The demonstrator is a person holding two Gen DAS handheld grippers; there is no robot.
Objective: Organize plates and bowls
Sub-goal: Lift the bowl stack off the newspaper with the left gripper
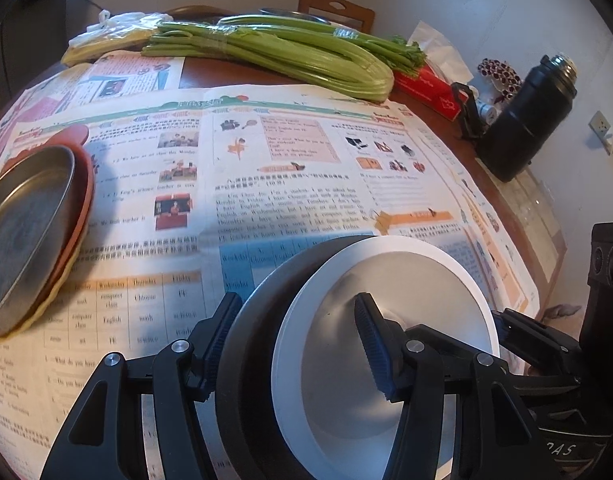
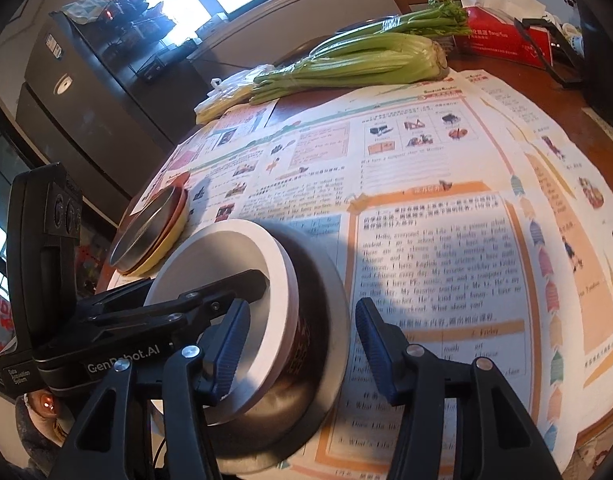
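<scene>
Left gripper (image 1: pixel 296 350) jaws pinch the nested bowls' near wall: one blue ribbed pad outside the steel bowl (image 1: pixel 242 344), the other inside the white bowl (image 1: pixel 386 320). Right gripper (image 2: pixel 302 346) jaws spread, straddling the steel bowl's rim, not clamping. Bowls sit upright, mouths up, round, matte white in brushed steel, near the table's front edge on newspaper (image 1: pixel 266 184). Plate stack (image 1: pixel 30 236) at left edge: steel pan topping red and yellow plates. Celery (image 1: pixel 274 52) along the far edge.
</scene>
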